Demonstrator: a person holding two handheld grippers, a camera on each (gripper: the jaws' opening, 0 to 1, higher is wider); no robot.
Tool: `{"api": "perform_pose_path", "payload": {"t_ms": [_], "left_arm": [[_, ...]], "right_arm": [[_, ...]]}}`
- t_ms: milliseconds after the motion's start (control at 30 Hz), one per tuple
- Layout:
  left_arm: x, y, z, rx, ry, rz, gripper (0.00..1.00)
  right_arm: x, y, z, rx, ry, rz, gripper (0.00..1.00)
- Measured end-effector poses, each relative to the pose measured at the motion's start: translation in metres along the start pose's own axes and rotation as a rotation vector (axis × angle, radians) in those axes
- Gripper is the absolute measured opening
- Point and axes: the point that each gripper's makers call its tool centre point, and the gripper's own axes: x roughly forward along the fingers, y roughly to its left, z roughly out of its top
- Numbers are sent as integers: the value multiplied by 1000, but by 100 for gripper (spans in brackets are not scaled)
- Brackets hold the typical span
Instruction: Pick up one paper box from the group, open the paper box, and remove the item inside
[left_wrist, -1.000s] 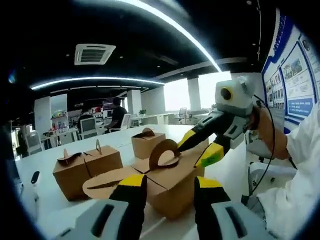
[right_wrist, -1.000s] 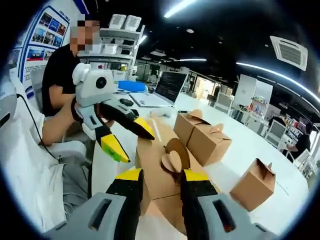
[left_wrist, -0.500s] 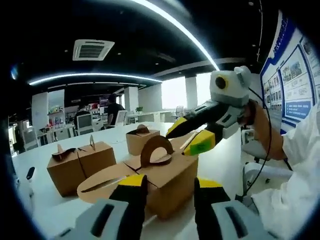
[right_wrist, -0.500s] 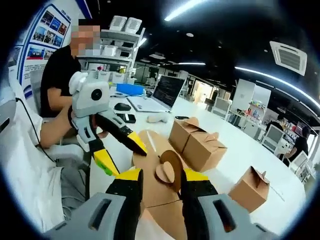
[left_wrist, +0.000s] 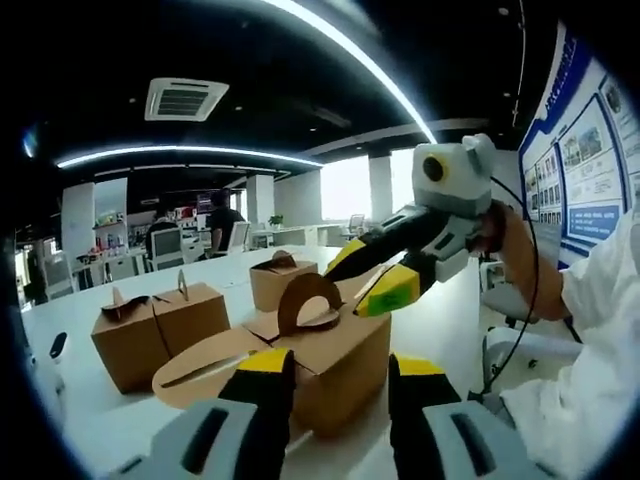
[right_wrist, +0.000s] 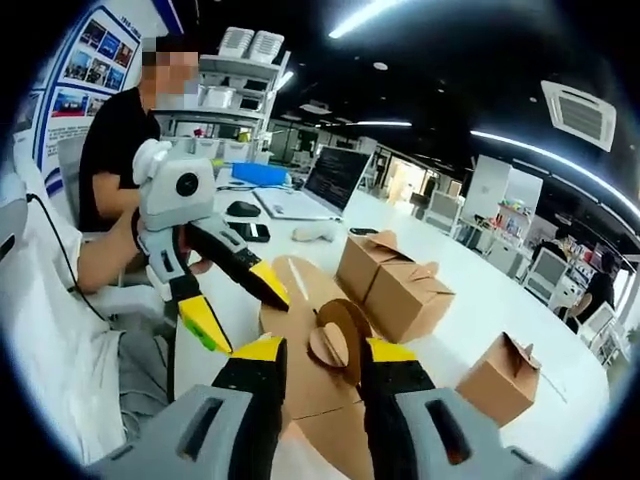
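Observation:
A brown paper box (left_wrist: 335, 345) stands on the white table (left_wrist: 90, 420), one rounded flap (left_wrist: 200, 365) folded out to the left and its arched handle tab (left_wrist: 305, 298) upright. My left gripper (left_wrist: 342, 362) is open, its yellow-tipped jaws either side of the box's near corner. My right gripper (left_wrist: 368, 275) enters from the right, open, just above the box's far top edge. In the right gripper view the same box (right_wrist: 310, 385) sits between my right gripper's (right_wrist: 325, 350) jaws, handle tab (right_wrist: 335, 340) up, and my left gripper (right_wrist: 238, 305) hangs open beside the flap (right_wrist: 295, 295).
Closed paper boxes stand further back: a joined pair (left_wrist: 160, 325) (right_wrist: 395, 280) and a single one (left_wrist: 275, 280) (right_wrist: 500, 380). A seated person (right_wrist: 115, 150) is close on the left, with a laptop (right_wrist: 335, 180) and mouse (right_wrist: 243, 210) beyond. A sleeve (left_wrist: 600, 330) holds my right gripper.
My right gripper has drawn up and a little away from the handle tab. The box still stands with its flap folded out. Both views have shifted slightly.

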Motion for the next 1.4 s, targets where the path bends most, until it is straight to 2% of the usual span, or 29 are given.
{"api": "perform_pose_path", "payload": {"t_ms": [133,233,333,367,533,633,800,867,1067,1167,1400], "left_arm": [[-2,1,6,21,-23,4,41],[-4,7,16,47,-65,35,46],[-3,13,18,56,-75,59,47],[-1,15,17,62,-78,64,48],[10,22,-5,44,-16,85,50],[13,14,3,-32,-68,43,52],[15,17,7,-79,-89,81,51],[17,13,8,-107,-92,70,51],[20,11,7,-70,-73,104,51],[17,16,10,-33,-76,158,53],[23,13,1,-13,-43,148,55]], "right_arm": [[0,-8,0,-16,8,-25,23],[1,-11,0,-18,14,-36,19],[1,-13,0,-27,18,-40,15],[1,-14,-1,-31,21,-44,13],[0,-19,0,-36,23,-62,4],[0,-20,0,-36,21,-65,4],[1,-21,-1,-37,20,-62,4],[0,-21,-1,-38,20,-60,4],[0,-21,-1,-48,21,-57,4],[0,-21,0,-55,19,-57,4],[-1,-20,0,-69,22,-49,3]]}}
